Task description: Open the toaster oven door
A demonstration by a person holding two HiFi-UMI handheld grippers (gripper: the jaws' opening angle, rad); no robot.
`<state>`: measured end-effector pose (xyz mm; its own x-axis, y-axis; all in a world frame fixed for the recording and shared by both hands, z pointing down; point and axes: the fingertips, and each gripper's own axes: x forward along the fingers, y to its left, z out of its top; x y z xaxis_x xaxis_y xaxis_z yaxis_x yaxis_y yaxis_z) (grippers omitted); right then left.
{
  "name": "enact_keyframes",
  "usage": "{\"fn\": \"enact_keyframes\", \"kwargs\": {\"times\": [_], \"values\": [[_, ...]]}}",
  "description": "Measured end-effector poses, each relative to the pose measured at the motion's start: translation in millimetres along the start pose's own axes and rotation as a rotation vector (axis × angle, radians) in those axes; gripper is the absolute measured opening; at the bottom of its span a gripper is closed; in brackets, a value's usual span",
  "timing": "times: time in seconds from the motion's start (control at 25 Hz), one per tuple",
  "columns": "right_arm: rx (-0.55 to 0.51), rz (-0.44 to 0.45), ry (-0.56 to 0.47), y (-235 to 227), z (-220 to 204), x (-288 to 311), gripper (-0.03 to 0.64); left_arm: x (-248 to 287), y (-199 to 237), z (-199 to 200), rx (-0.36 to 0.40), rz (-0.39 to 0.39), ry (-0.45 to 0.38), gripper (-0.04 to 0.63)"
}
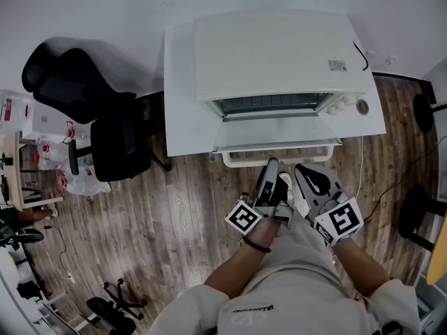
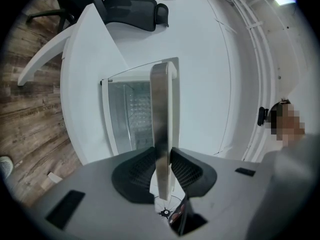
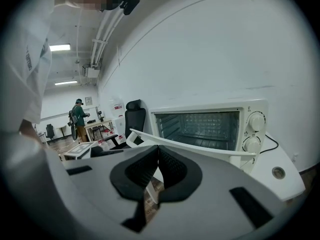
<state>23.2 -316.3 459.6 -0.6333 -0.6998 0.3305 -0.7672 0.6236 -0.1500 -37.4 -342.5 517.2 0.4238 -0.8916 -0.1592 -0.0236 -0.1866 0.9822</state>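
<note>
A white tabletop (image 1: 183,117) stands against a pale wall (image 1: 105,5) on a wood-plank floor (image 1: 174,215). On it sits a white toaster oven (image 1: 272,54). The oven's control knobs (image 1: 342,105) are at the right end of its front, and a black cable (image 1: 362,54) runs off its far right corner. The glass door (image 1: 276,132) is swung down to about level and juts past the tabletop's near edge, leaving the wire rack inside open to view.

The left gripper (image 1: 271,167) reaches up to the door's near edge. Its jaws are clenched on the door handle (image 1: 307,160), and in the left gripper view the bar runs straight between the two black pads. The right gripper (image 1: 302,169) hangs just beside it to the right, near the same handle but apart from it. Its jaws are pressed together with nothing between them.

To the left of the tabletop is a black office chair (image 1: 91,110), and further left a small desk (image 1: 14,166) carries scattered packets. In the right gripper view the room stretches away to the left under ceiling strip lights (image 3: 60,47), where a person (image 3: 79,115) stands by another table.
</note>
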Motion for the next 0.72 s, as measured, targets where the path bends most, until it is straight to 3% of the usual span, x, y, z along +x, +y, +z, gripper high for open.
{"fn": "enact_keyframes", "kwargs": {"times": [0.72], "values": [[0.075,-0.002,0.094,17.6,-57.7,5.7,0.017,-34.0,38.1,-17.3,0.01,0.101,0.07,0.1]]}}
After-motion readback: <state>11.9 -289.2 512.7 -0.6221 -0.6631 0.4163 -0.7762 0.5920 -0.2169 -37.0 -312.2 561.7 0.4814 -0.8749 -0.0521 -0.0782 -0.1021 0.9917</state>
